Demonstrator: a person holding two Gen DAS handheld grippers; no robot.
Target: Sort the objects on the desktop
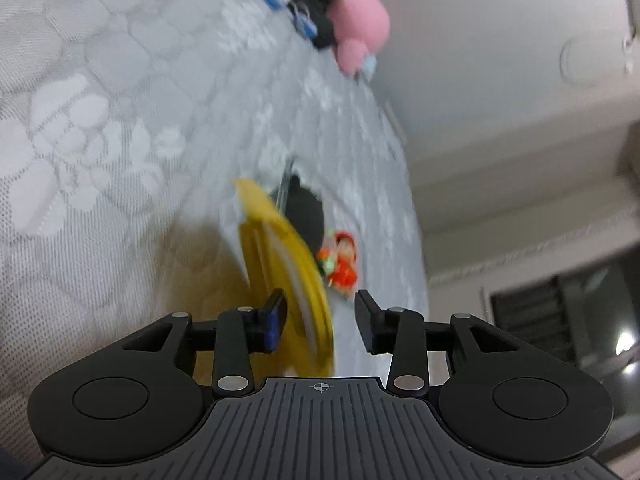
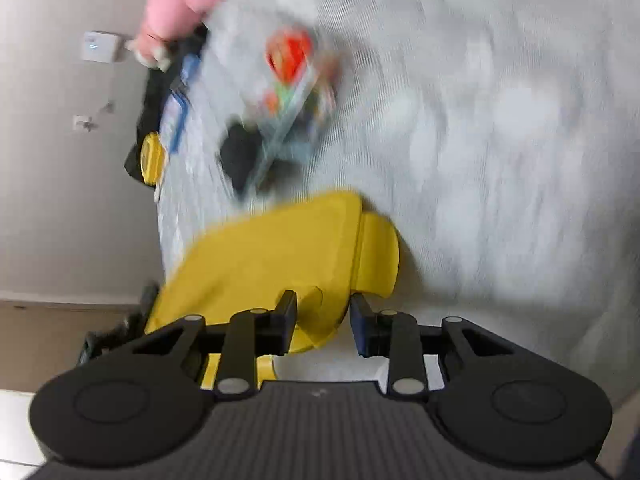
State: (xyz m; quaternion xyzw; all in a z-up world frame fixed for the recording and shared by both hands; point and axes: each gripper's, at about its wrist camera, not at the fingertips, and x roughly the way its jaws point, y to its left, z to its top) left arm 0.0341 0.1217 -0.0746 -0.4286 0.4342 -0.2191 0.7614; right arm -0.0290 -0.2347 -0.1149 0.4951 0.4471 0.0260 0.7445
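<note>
The flat yellow plastic tray with a rounded tab handle point(image 2: 276, 256) lies on the desk, covered by a grey-white floral lace cloth point(image 1: 100, 128), close to the edge that runs along the wall. In the right wrist view, the right gripper point(image 2: 323, 318) hangs low over its near corner, jaws partly apart, the left finger over the yellow plastic and the right finger past its rim over cloth; neither pad visibly presses it. In the left wrist view the tray point(image 1: 280, 264) shows edge-on, tilted, and the left gripper point(image 1: 321, 316) straddles its near end, jaws part open with the rim beside one pad and clear of the other. Just beyond the tray sit a black rounded object point(image 1: 306, 216) and a small red-and-orange toy figure point(image 1: 340, 260), blurred. Farther along the wall edge a pink plush toy point(image 1: 360, 20) rests on what seems a black case.
</note>
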